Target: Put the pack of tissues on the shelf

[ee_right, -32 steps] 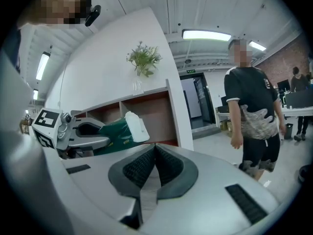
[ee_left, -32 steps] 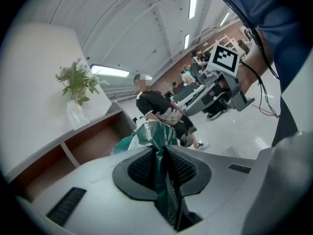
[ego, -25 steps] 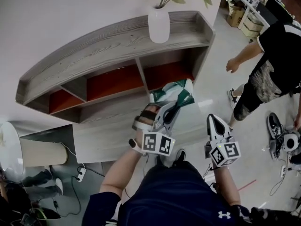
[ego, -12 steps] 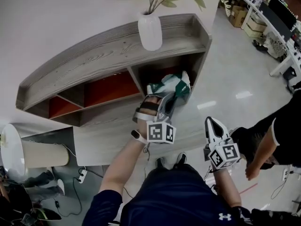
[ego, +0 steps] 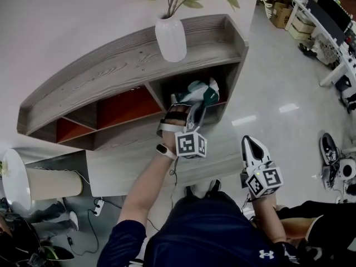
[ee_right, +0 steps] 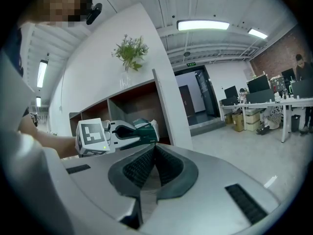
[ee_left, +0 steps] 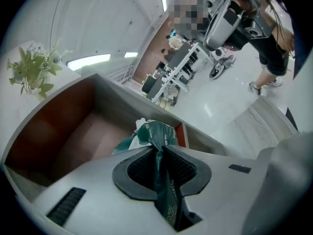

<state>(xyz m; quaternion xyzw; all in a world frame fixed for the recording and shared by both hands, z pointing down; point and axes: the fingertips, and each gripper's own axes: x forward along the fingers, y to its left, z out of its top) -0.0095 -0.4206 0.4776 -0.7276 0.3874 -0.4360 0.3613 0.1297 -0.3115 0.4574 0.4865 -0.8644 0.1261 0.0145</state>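
The green and white pack of tissues (ego: pixel 200 92) hangs at the mouth of the right-hand compartment of the grey wooden shelf (ego: pixel 111 71). My left gripper (ego: pixel 192 111) is shut on the pack's wrapper. In the left gripper view the crumpled green plastic (ee_left: pixel 155 137) is pinched between the pads of my left gripper (ee_left: pixel 160 153), with the red-backed compartment (ee_left: pixel 68 126) just ahead. My right gripper (ego: pixel 251 144) hangs lower right, shut and holding nothing. In the right gripper view my right gripper (ee_right: pixel 153 153) faces the left gripper (ee_right: pixel 128 131) and the pack (ee_right: pixel 145 129).
A white vase (ego: pixel 171 38) with a green plant stands on the shelf top, above the compartment. A low wooden step (ego: pixel 122 163) runs in front of the shelf. A lamp shade (ego: pixel 50 181) sits at the left. Desks (ego: pixel 328 15) and a shoe (ego: pixel 328 148) lie to the right.
My left gripper has carried the pack forward and up to the right compartment's opening. The right gripper has barely moved. The bystander at the right has gone out of view.
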